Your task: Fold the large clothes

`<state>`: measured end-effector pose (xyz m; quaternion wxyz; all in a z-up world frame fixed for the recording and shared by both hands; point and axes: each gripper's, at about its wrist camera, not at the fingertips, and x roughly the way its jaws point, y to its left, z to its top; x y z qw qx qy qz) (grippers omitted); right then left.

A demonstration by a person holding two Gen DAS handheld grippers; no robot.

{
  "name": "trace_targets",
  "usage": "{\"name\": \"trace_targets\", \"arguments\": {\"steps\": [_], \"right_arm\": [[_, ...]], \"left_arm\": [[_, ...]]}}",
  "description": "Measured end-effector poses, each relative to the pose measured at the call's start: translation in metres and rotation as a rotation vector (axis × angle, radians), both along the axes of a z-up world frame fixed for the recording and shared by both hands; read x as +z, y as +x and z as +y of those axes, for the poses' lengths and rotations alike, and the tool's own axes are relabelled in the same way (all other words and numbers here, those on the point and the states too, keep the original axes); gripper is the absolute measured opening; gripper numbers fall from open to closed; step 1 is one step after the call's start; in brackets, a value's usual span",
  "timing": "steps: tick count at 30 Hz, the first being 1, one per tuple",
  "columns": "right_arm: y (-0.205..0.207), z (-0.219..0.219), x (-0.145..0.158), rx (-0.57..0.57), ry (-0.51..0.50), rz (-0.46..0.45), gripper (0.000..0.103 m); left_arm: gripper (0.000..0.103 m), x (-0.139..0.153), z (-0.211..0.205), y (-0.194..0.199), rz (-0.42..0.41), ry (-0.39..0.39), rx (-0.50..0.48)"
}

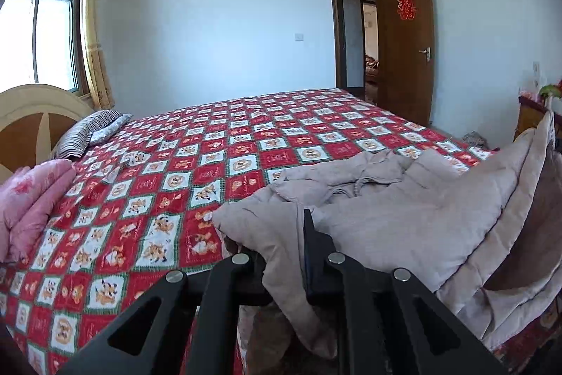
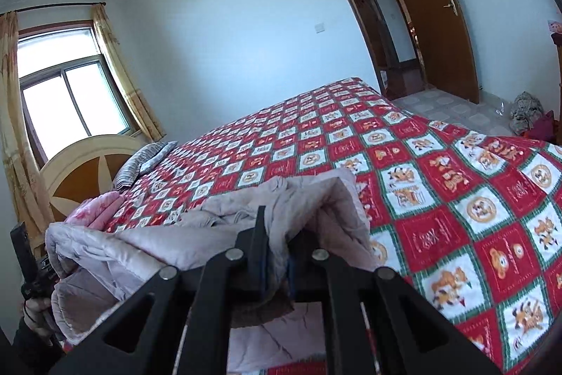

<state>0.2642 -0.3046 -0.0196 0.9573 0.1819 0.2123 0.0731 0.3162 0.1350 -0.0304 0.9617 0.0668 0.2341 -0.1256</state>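
**Padded Jacket Held at Both Ends Over Patterned Bed**

A pale beige quilted padded jacket (image 1: pixel 379 199) lies bunched at the near edge of a bed covered by a red-and-white checked cartoon-print bedspread (image 1: pixel 217 164). The left gripper (image 1: pixel 281 255), at six o'clock in its view, has its jaws pinched together on a fold of the jacket. The right gripper (image 2: pixel 277 255) likewise has its jaws clamped on a fabric edge. A folded pink quilt (image 1: pixel 31 199) sits at nine o'clock, a striped pillow (image 1: pixel 87 132) beyond it, an open brown wooden door (image 1: pixel 407 41) at two o'clock.
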Motion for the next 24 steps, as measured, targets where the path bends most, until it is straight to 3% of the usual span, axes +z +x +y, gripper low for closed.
{"name": "trace_targets", "arguments": {"steps": [4,9,11,14,15,16,19,22,24], "right_arm": [[0.044,0.005,-0.011,-0.031,0.006,0.042,0.011],[0.091,-0.002,-0.026,-0.079,0.022,0.071,0.016],[0.111,-0.006,-0.031,-0.096,0.022,0.100,0.016],[0.133,-0.006,-0.035,-0.121,-0.005,0.131,0.017],[0.139,-0.005,-0.036,-0.125,-0.012,0.133,0.020],[0.144,-0.003,-0.037,-0.130,-0.023,0.133,0.026],[0.156,0.003,-0.039,-0.133,-0.010,0.118,0.049],[0.142,0.017,-0.031,-0.193,-0.017,0.052,0.086],[0.122,0.039,-0.020,-0.185,-0.067,-0.028,0.088]], "left_arm": [[0.015,-0.016,0.007,0.054,0.110,-0.043,0.020],[0.019,-0.028,0.026,0.110,0.279,-0.239,0.037],[0.025,-0.024,0.032,0.121,0.301,-0.306,0.037],[0.041,-0.011,0.037,0.126,0.265,-0.366,0.048],[0.054,-0.008,0.036,0.126,0.255,-0.372,0.046],[0.063,-0.006,0.033,0.126,0.244,-0.371,0.047],[0.076,-0.013,0.020,0.137,0.232,-0.359,0.077],[0.079,-0.030,0.009,0.154,0.256,-0.315,0.141],[0.079,-0.042,0.011,0.167,0.269,-0.318,0.199]]}}
